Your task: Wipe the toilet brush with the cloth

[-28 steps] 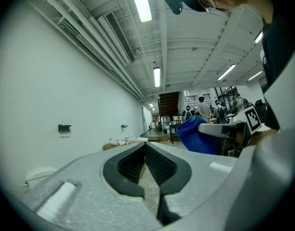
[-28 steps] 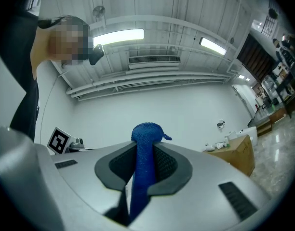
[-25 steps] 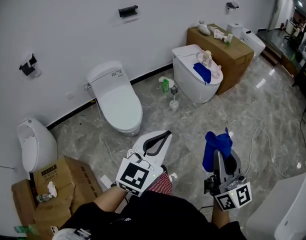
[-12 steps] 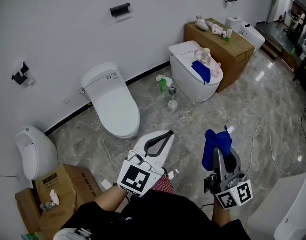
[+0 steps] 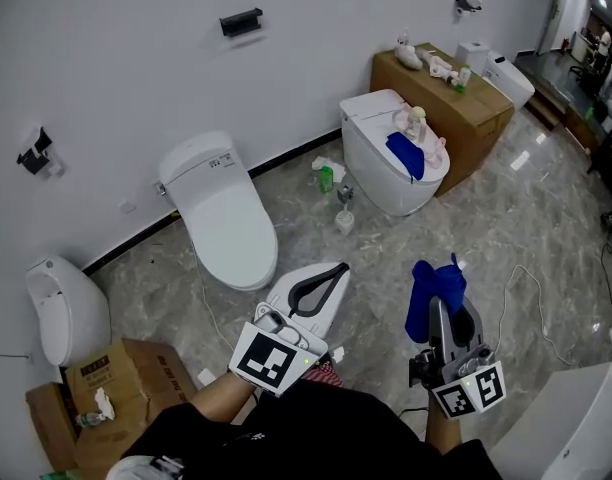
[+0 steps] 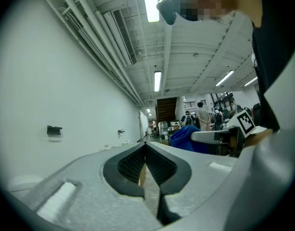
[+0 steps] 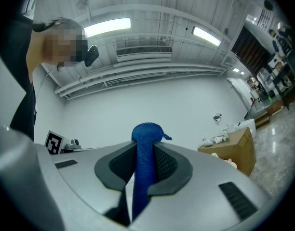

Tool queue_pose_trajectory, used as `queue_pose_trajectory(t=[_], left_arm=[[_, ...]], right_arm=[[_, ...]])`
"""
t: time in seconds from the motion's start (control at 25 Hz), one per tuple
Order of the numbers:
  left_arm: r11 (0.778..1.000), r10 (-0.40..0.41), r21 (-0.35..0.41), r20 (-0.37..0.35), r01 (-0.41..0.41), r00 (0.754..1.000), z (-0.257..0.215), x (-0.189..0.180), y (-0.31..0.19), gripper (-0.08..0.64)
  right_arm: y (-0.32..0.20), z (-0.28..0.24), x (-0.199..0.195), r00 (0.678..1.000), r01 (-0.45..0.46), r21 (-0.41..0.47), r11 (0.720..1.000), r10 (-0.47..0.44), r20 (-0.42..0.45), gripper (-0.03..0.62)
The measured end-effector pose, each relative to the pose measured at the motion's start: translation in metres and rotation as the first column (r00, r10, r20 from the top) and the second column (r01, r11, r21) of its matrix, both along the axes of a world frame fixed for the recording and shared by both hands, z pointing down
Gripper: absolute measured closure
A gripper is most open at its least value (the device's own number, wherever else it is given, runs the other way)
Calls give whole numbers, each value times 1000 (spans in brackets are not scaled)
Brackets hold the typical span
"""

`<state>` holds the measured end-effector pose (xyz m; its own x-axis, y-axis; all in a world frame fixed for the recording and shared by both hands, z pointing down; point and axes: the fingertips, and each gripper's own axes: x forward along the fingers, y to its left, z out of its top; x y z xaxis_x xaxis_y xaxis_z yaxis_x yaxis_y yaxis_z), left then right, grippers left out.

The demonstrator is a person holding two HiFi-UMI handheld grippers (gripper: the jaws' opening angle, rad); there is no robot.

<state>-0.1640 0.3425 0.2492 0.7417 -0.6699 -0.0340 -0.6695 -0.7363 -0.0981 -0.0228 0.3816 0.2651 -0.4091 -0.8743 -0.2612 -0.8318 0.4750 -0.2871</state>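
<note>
- Since the earlier frames, the fixtures have drifted slightly in the head view while both grippers hold their places low in it. This is consistent with the person carrying them across the room.
- Floor [image 5: 486,228]: grey marble. It carries two toilets along its wall edge, the left toilet [image 5: 226,218] and the right toilet [image 5: 381,163], with a cardboard box [image 5: 456,98] behind the latter.
- Left gripper [image 5: 336,266]: jaws clenched on nothing, pads meeting in its own view. It is held level over the floor and well apart from any fixture.
- Right gripper [image 5: 435,310]: jaws grasping the cloth [image 5: 433,283], a blue fold that stands up between the pads and bunches above them.
- Second blue cloth [image 5: 406,154]: lies on the right toilet's lid, untouched.
- Toilet brush [image 5: 344,200]: what appears to be the brush stands in a pale holder on the floor near the wall edge, between the two toilets. It is too small here to confirm detail.
- Progress: the cloth is in hand, so that step is judged done.
- Outstanding: the brush is neither reached nor lifted and is well apart from both grippers. No wiping has begun. The approach, the taking of the handle with the free left gripper and the wipe itself all remain.
</note>
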Motion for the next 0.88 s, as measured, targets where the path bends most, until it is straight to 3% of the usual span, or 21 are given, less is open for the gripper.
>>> queue_pose_trajectory(t=[0.28, 0.6, 0.88], left_arm=[[999, 8, 50, 59, -11, 998, 3, 2, -40, 554], [1000, -3, 15, 22, 2, 1000, 7, 0, -72, 554], [999, -11, 37, 37, 10, 999, 6, -8, -75, 554]], right_arm=[[-42, -2, -7, 1000, 10, -2, 1000, -10, -12, 528], [-64, 0, -7, 1000, 10, -5, 1000, -10, -19, 528], [-74, 0, -20, 999, 40, -6, 999, -40, -19, 528]])
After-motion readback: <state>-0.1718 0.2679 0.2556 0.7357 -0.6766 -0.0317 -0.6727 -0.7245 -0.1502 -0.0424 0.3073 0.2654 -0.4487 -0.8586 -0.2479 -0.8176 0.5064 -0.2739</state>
